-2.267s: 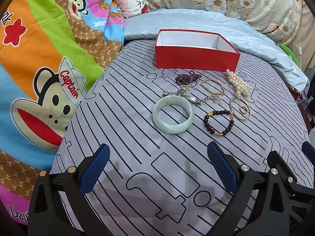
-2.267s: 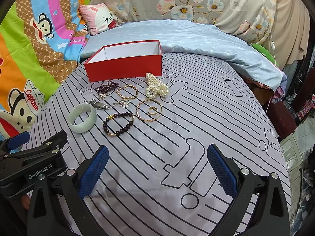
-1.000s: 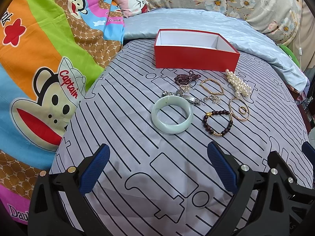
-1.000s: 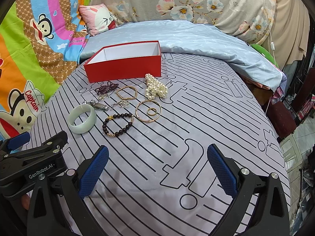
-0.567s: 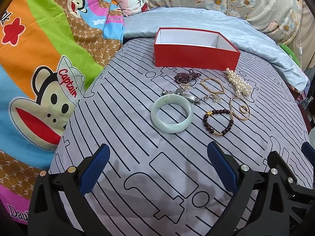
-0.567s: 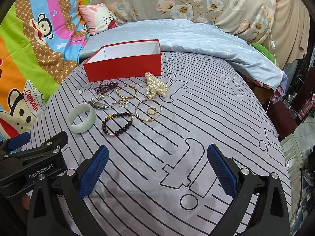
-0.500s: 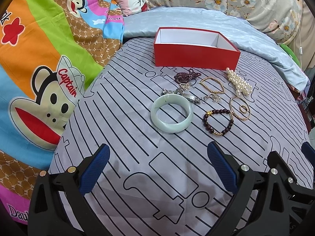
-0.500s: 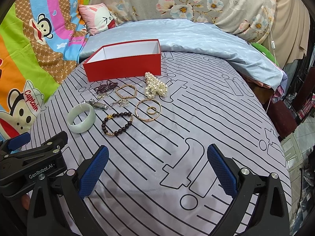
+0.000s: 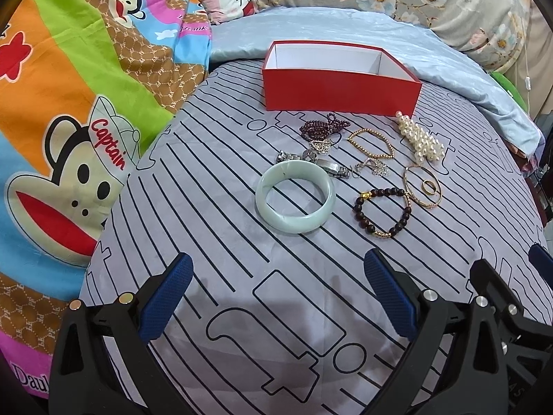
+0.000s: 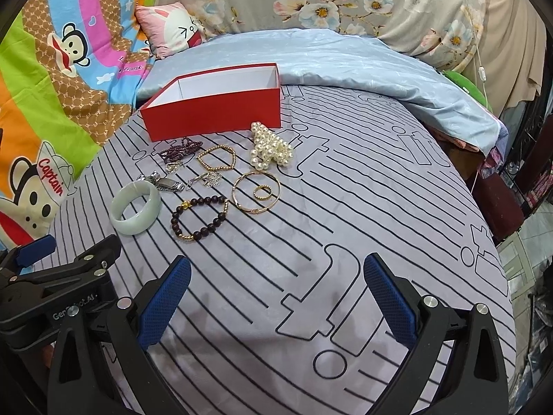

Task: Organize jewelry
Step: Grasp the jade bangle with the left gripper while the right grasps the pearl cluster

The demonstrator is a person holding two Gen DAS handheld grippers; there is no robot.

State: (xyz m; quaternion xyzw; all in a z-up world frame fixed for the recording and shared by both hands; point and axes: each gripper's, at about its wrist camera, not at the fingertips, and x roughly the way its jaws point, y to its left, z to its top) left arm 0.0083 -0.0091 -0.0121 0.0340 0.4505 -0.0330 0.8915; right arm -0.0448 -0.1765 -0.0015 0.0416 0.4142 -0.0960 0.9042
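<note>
left hand-held gripper (image 9: 278,294) spread, jade bangle (image 9: 295,201) ahead

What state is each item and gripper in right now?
red box: open, looks empty
jade bangle: flat on the bed, untouched
pearl strand: heaped beside the box
small gold ring: inside the gold bangle
left gripper: open, empty
right gripper: open, empty

Both views are bright and evenly lit, colours vivid, the light soft and from overhead — no harsh glare. A diffuse grey shadow lies on the striped bed cover (image 9: 224,186) toward 6 o'clock, between the blue fingers (image 9: 166,295). Fisheye distortion bows the stripes outward, and black vignette fills the corners. Focus is sharp at centre — slightly softer at the rim.
</note>
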